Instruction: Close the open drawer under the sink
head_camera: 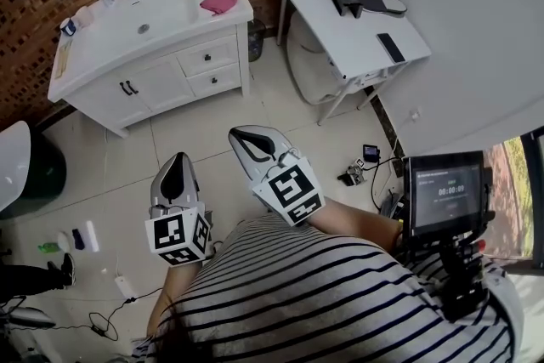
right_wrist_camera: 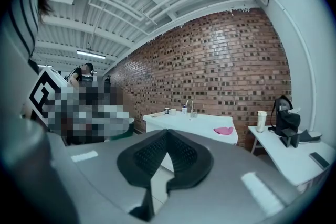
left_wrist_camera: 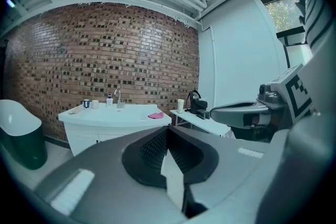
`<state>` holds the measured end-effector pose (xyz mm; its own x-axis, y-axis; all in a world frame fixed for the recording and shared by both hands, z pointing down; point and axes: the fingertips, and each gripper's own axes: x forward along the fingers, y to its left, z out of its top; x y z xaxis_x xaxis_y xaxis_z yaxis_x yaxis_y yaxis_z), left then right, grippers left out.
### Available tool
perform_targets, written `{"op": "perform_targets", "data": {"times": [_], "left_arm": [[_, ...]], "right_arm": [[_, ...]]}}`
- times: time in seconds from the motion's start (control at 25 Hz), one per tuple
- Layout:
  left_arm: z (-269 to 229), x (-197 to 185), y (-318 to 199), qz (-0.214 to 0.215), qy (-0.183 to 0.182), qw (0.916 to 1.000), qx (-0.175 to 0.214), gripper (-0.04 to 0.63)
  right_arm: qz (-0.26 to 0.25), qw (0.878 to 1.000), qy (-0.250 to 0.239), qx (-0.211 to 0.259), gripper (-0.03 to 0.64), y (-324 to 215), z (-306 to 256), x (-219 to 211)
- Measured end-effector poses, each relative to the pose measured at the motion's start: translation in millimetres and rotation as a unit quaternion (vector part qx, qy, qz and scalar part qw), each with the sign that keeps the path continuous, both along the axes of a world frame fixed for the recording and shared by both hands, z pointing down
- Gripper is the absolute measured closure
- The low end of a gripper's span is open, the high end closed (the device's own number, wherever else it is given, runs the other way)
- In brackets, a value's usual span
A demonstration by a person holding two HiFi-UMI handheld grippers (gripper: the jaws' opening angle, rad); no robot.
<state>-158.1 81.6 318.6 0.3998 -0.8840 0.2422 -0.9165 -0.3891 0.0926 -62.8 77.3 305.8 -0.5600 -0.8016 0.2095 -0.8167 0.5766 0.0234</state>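
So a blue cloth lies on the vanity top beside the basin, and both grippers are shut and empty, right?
Not quite. The cloth is pink, not blue, as the head view shows. It does lie on the vanity top beside the basin, and the left gripper and right gripper are both shut and empty.

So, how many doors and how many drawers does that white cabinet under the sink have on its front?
Cupboard doors: 2
Drawers: 2
Total: 4
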Motion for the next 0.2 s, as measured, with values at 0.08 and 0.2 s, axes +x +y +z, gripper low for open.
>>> {"op": "perform_targets", "data": {"times": [0.08,0.2], "left_arm": [[0.9,1.0,0.4,0.002,-0.001,1.0,-0.001,0.578],[5.3,2.6,2.7,0.006,-0.002,1.0,-0.008,0.578]], "right_arm": [[-0.002,1.0,0.0,-0.001,0.617,1.0,0.8,-1.1],[-0.004,1.0,0.001,-0.004,0.617,2.4,2.5,-2.6]]}}
